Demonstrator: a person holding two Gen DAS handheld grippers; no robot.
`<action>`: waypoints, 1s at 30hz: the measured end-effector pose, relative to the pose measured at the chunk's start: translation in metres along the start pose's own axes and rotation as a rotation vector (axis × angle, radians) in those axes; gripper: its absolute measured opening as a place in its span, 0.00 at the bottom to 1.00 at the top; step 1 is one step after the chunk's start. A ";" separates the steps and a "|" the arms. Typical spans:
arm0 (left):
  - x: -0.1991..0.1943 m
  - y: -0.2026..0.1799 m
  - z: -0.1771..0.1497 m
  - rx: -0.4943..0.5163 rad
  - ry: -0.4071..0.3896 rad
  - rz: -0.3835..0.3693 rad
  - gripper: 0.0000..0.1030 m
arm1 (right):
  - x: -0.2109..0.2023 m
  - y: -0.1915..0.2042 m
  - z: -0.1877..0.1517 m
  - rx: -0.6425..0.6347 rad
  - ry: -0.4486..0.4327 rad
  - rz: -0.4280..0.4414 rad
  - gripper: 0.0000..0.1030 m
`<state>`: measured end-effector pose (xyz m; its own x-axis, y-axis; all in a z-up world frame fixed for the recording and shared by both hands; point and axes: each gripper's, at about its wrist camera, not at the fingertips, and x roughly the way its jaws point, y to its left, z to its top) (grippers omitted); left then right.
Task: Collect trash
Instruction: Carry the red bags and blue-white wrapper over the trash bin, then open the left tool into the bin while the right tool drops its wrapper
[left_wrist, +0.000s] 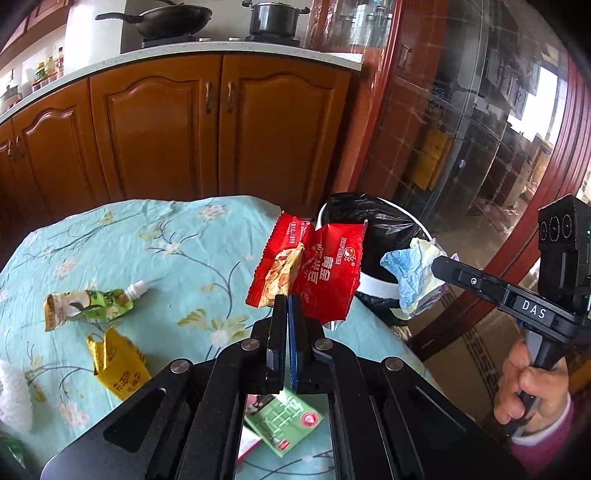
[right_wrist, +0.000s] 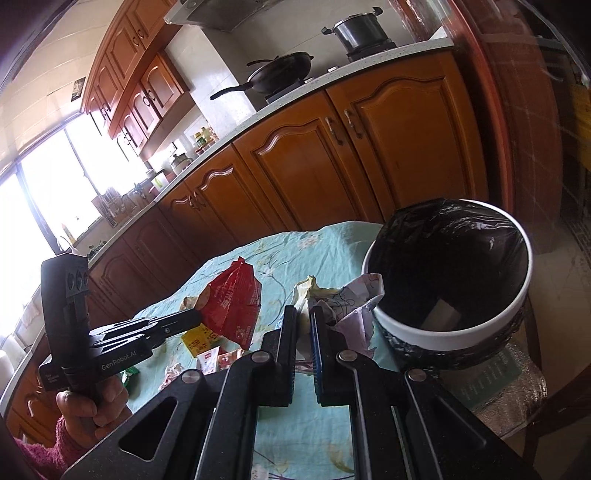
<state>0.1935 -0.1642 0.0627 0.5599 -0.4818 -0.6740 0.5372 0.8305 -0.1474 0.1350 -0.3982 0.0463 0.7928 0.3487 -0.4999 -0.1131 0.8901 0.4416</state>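
Two pieces of trash are in the air right now, one per hand, and both look headed for the bin. The left claw (left_wrist: 287, 297) is clamped tight on the red snack wrapper (left_wrist: 310, 269), pinching it at its lower edge so the pack stands up above the fingers, over the worktop's (left_wrist: 147, 236) far edge and just short of the bin. The right claw (right_wrist: 303, 314) is closed down on a crumpled wad of paper (right_wrist: 354, 295), whitish with some blue and yellow, and that wad sits right beside the rim of the bin (right_wrist: 443, 336).

The bin is white with a black liner and stands on a chair next to the worktop. From the right wrist view I can see something pale and flat lying at the bottom, but otherwise it looks mostly empty, so I'd say we're early on.

Plenty left on the flowery blue cloth: a squashed green drink pouch with a white spout (left_wrist: 92, 304), a yellow packet (left_wrist: 118, 363), a green carton (left_wrist: 284, 421) under the left claw, plus something white and fluffy (left_wrist: 13, 395) at the left edge. Can't tell if that last one counts as trash.

So my guess: two drops coming up, then at least three more pickups.
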 end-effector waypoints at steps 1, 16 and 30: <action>0.004 -0.005 0.004 0.007 0.001 -0.008 0.00 | -0.001 -0.005 0.002 0.006 -0.003 -0.009 0.07; 0.068 -0.060 0.054 0.104 0.067 -0.069 0.00 | 0.003 -0.076 0.038 0.052 -0.016 -0.140 0.07; 0.127 -0.082 0.078 0.152 0.165 -0.051 0.00 | 0.021 -0.110 0.058 0.077 0.021 -0.171 0.07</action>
<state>0.2701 -0.3151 0.0454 0.4255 -0.4598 -0.7795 0.6583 0.7483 -0.0821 0.1990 -0.5058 0.0300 0.7838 0.2014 -0.5875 0.0688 0.9120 0.4044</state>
